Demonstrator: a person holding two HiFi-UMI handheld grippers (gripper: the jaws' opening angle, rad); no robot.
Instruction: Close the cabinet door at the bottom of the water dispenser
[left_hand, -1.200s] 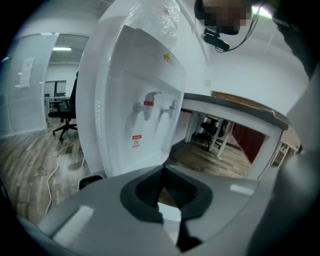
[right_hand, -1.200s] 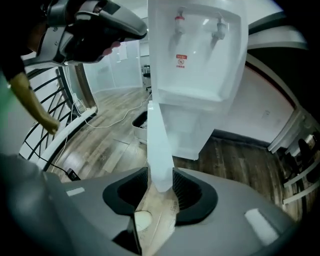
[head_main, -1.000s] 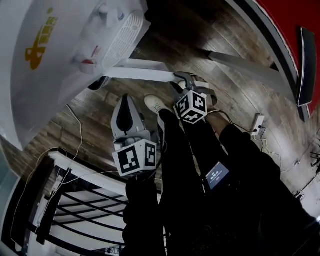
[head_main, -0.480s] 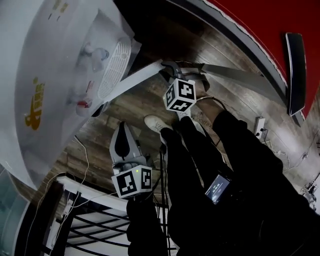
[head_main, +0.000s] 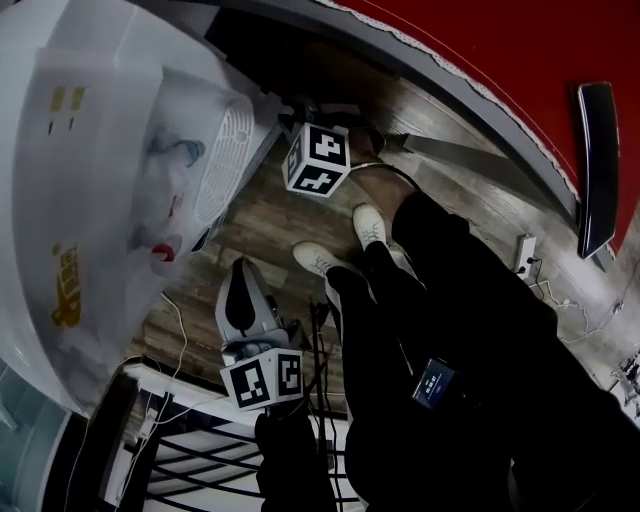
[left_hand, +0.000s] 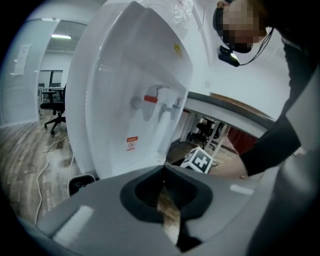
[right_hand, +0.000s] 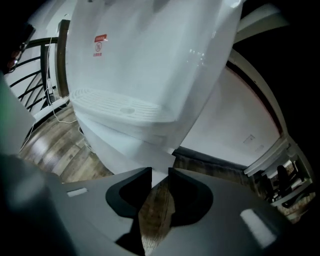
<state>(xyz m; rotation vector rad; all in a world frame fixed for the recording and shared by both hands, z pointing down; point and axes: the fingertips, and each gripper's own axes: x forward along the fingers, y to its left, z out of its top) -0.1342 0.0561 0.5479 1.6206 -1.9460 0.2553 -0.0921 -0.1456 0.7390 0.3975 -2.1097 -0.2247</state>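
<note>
The white water dispenser (head_main: 100, 200) fills the left of the head view. Its bottom cabinet door (head_main: 262, 140) lies almost flat against the body. My right gripper (head_main: 298, 112) is right at that door, its marker cube in front of the jaws. In the right gripper view the jaws are closing on my right gripper (right_hand: 160, 172). A gap still shows between the tips, with the white door's corner (right_hand: 159, 162) just beyond them. My left gripper (head_main: 245, 300) hangs lower over the wood floor, away from the dispenser (left_hand: 135, 90); its tips meet, so it is shut with nothing held.
A black metal rack (head_main: 180, 450) stands at the bottom left, with cables (head_main: 170, 320) trailing on the floor beside it. The person's white shoes (head_main: 370, 225) are near the dispenser. A power strip (head_main: 520, 255) lies to the right. An office chair (left_hand: 55, 107) stands far off.
My right gripper moved up and left toward the dispenser, and the door swung with it from wide open to nearly against the body. The left gripper stayed about where it was.
</note>
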